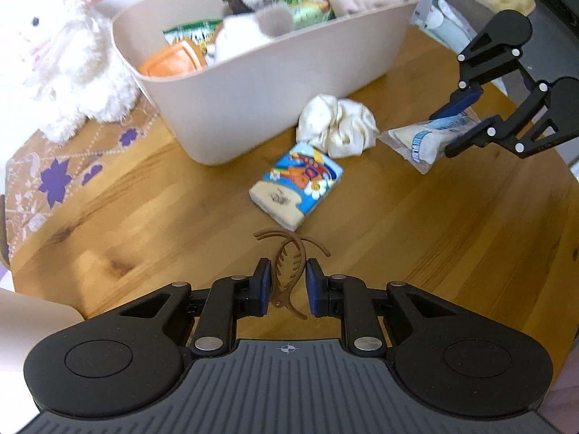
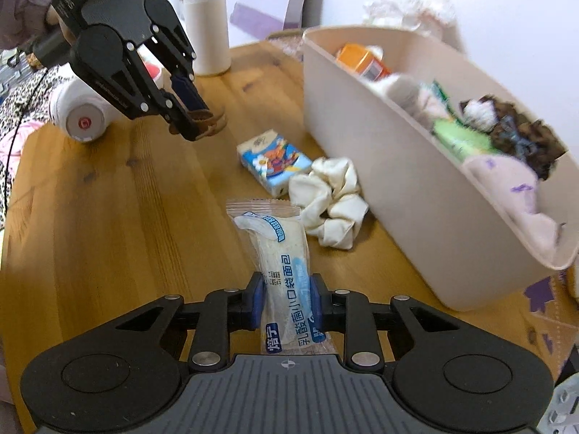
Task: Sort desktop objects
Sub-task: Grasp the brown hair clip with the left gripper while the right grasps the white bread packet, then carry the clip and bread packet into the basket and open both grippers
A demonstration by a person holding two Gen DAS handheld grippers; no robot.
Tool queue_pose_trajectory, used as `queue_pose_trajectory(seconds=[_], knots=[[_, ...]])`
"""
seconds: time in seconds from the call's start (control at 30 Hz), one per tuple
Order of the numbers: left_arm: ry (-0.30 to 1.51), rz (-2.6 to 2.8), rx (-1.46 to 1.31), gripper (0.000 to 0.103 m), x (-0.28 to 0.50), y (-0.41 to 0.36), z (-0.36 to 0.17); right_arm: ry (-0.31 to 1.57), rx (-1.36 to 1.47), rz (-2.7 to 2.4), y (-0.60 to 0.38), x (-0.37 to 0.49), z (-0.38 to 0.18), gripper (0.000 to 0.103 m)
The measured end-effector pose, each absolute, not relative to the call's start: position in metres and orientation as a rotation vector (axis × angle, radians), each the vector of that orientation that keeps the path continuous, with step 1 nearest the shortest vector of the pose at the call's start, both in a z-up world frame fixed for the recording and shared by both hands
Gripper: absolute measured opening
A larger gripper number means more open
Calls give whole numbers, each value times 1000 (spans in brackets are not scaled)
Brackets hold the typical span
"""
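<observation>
Brown plastic hair claw (image 1: pixel 289 275) clamped between the blue pads of the left gripper (image 1: pixel 288 284), pitched steeply down over the near edge of the wooden table (image 1: pixel 144 217), clip clear of the wood. Clear-wrapped bread packet (image 2: pixel 286 275) pinched at its near end by the right gripper (image 2: pixel 286 302), likewise angled down, packet jutting forward past the fingertips. Between both, on the table beside the beige bin (image 1: pixel 271 83): tissue pack (image 1: pixel 296 188), touching it a cream scrunchie (image 1: pixel 338 126).

Home room: wooden worktop (image 1: pixel 144 217), white plush toy (image 1: pixel 68 72), beige storage bin (image 1: pixel 260 83) of household bits, thermos flask (image 2: pixel 206 21).
</observation>
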State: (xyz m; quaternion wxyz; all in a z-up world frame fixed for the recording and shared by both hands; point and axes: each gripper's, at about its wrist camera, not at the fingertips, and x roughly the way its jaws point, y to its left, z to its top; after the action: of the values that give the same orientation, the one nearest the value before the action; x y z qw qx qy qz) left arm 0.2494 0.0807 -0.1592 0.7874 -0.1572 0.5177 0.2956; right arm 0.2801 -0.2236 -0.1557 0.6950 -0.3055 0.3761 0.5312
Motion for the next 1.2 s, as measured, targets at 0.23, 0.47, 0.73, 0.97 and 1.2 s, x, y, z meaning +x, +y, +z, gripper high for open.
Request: queue_pose_trajectory(seconds=[0.23, 0.47, 0.73, 0.97, 1.2], knots=[[1070, 640, -299, 20, 255, 80, -137, 762, -657, 1132, -231, 279, -129, 25], [987, 634, -243, 20, 272, 81, -107, 681, -555, 1045, -251, 292, -93, 25], [888, 678, -197, 20, 298, 95, -80, 605, -427, 935, -271, 313, -63, 25], [805, 781, -185, 20, 327, 120, -62, 561, -344, 829, -268, 345, -54, 25], [789, 899, -225, 20, 350, 152, -74, 573, -304, 727, -239, 385, -67, 25]])
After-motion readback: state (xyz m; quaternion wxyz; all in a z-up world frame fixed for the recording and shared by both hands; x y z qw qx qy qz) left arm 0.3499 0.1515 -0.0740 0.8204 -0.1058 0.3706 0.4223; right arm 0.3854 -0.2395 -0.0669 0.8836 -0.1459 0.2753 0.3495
